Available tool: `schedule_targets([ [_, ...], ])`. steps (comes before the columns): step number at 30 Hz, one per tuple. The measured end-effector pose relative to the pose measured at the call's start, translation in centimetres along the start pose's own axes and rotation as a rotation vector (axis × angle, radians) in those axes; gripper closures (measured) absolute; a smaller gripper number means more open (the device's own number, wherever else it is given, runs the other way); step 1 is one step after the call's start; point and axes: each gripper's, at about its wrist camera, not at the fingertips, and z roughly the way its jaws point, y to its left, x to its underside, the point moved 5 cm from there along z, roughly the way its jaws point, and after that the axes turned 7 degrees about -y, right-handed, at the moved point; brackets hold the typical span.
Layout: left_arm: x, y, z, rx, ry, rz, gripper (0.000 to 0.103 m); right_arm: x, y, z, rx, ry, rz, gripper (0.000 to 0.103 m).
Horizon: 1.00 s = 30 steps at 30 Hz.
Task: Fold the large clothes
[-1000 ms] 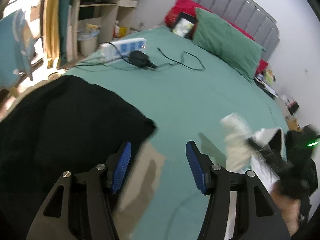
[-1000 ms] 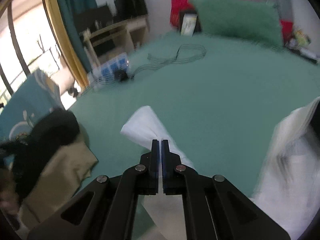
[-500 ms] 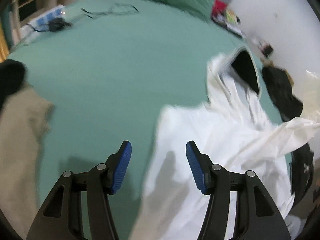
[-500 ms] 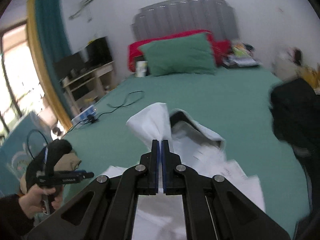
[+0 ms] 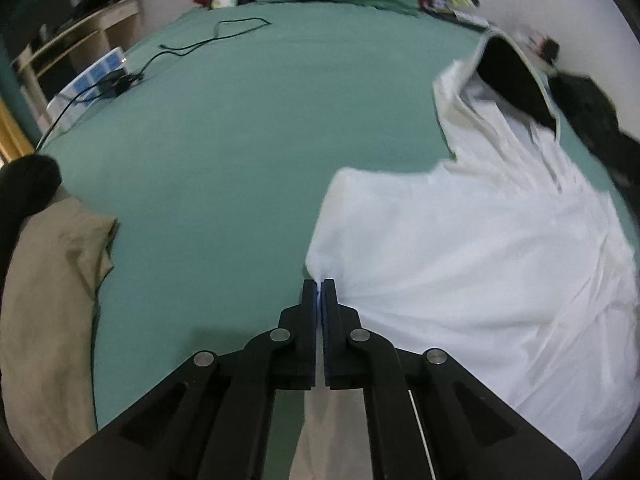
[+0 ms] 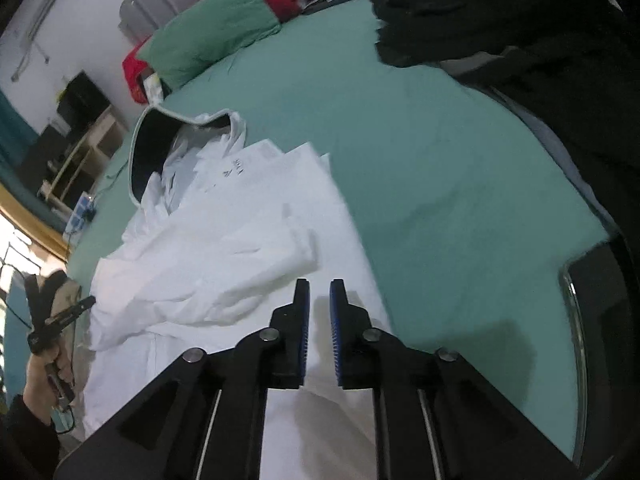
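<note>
Left gripper (image 5: 319, 281) clenched on the near left edge of the white garment (image 5: 460, 248), fingers (image 5: 308, 300) pressed together with cloth pinched between. Right gripper (image 6: 319, 282) released, fingers (image 6: 301, 312) slightly apart, hovering just over the garment's near right part, gripping nothing. Only in the left view: tan cloth (image 5: 48, 300) at near left, cable (image 5: 192, 46) far on the bed (image 5: 240, 140). Only in the right view: black clothes (image 6: 500, 20) at far right, hand (image 6: 48, 364) at near left. Garment crumpled, spread over the bed's near part, dark-lined hood (image 6: 152, 148) far.
</note>
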Motion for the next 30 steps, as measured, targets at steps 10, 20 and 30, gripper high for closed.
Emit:
schedule_targets([
  [10,0.2,1.4,1.1,0.040,0.075,-0.122,0.085,-3.2,4.6,6.1,-0.088,0.026,-0.169,0.059],
  [20,0.5,0.7,1.1,0.012,0.046,0.014,0.076,-3.2,11.7,6.7,0.099,0.013,-0.595,0.103],
  [30,-0.1,4.1,1.1,0.112,0.068,-0.214,0.089,-7.5,13.3,5.7,0.043,0.048,-0.543,0.102],
])
